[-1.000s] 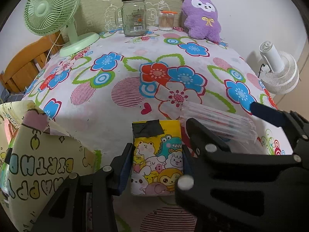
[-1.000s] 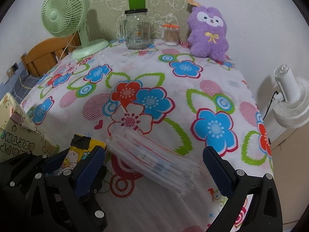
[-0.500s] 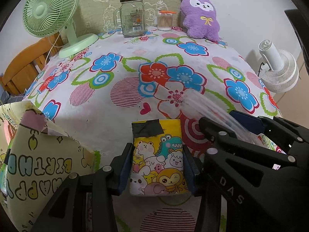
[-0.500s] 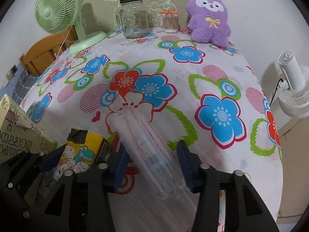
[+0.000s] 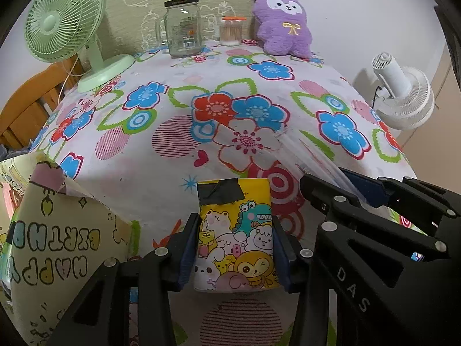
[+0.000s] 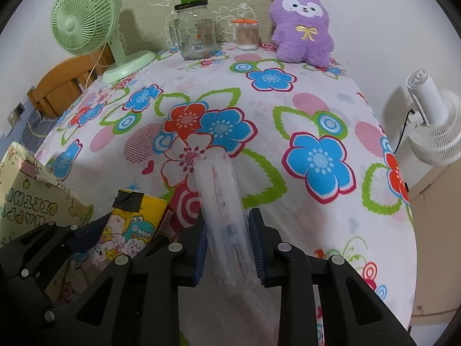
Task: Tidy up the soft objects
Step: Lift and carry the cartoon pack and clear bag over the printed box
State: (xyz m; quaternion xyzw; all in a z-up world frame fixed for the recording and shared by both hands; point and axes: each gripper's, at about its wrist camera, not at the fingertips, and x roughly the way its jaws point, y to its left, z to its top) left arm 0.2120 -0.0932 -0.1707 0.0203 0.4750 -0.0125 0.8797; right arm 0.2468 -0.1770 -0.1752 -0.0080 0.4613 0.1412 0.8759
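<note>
While your left claw (image 5: 234,248) grips the yellow cartoon-print packet (image 5: 234,230) by its two long sides, its blue pads pressed flat against the wrapper, your right claw (image 6: 229,248) has just been closing and now pinches the clear plastic bag (image 6: 222,201), which bunches into a narrow roll between its pads. You have both claws low over the near edge of the counter (image 5: 144,173), which is covered with a flowered cloth, and both point downward. The packet, with a patch of black tape on its top corner, sits just left of the clear bag, and the right claw's fingers (image 5: 368,193) show close beside it in the left wrist view. A box printed with "HAPPY BIRTHDAY" (image 5: 54,236) stands at the counter's near left corner, next to your left claw. At the far edge you can see a purple plush toy (image 6: 302,28), a glass jar (image 6: 196,34) with a green cup on its lid, a small tub of cotton swabs (image 6: 246,36) and a green desk fan (image 6: 86,23). A white fan (image 6: 432,132) stands off the counter to the right.
</note>
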